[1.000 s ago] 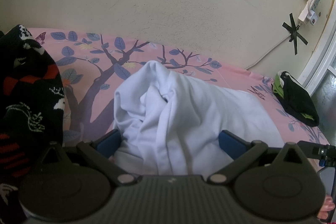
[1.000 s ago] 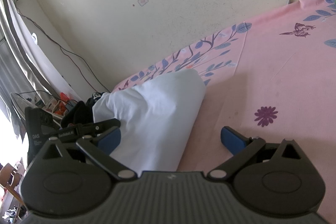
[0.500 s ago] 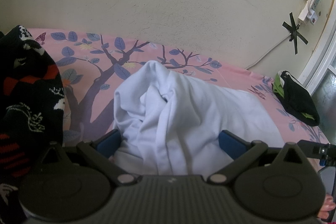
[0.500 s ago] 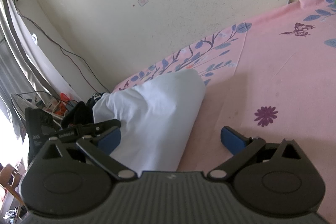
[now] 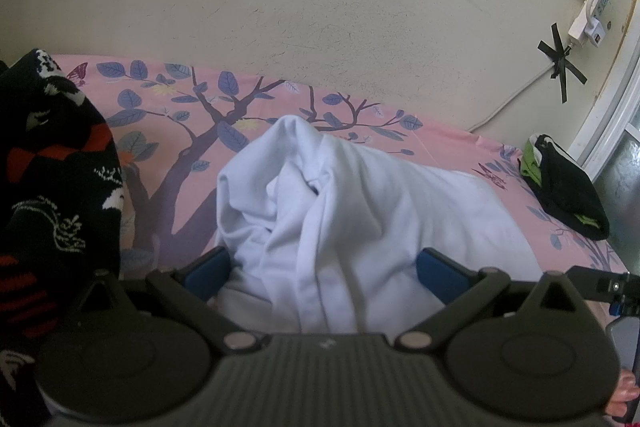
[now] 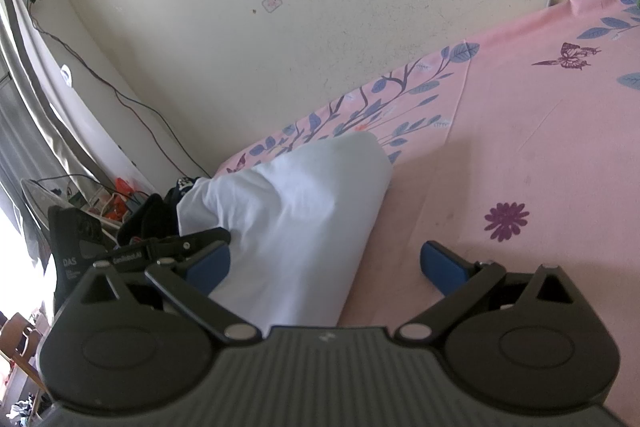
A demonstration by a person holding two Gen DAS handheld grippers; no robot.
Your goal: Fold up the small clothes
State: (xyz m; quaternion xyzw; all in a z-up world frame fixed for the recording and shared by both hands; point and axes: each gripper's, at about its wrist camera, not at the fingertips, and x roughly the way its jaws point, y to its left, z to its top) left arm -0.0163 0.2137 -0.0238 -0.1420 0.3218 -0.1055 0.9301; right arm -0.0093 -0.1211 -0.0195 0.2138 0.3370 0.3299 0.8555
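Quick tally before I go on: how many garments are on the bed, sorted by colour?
White: 1, the crumpled white garment between the open fingers of the left tool.
Black with red and white pattern: 1, the knit piece at the left edge.
Black with green: 1, the dark bundle near the window side.
Total: 3 on the pink sheet.

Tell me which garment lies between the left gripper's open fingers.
The white garment, bunched mid-sheet. The black-and-red patterned knit sits far left; the black-and-green piece lies far right.
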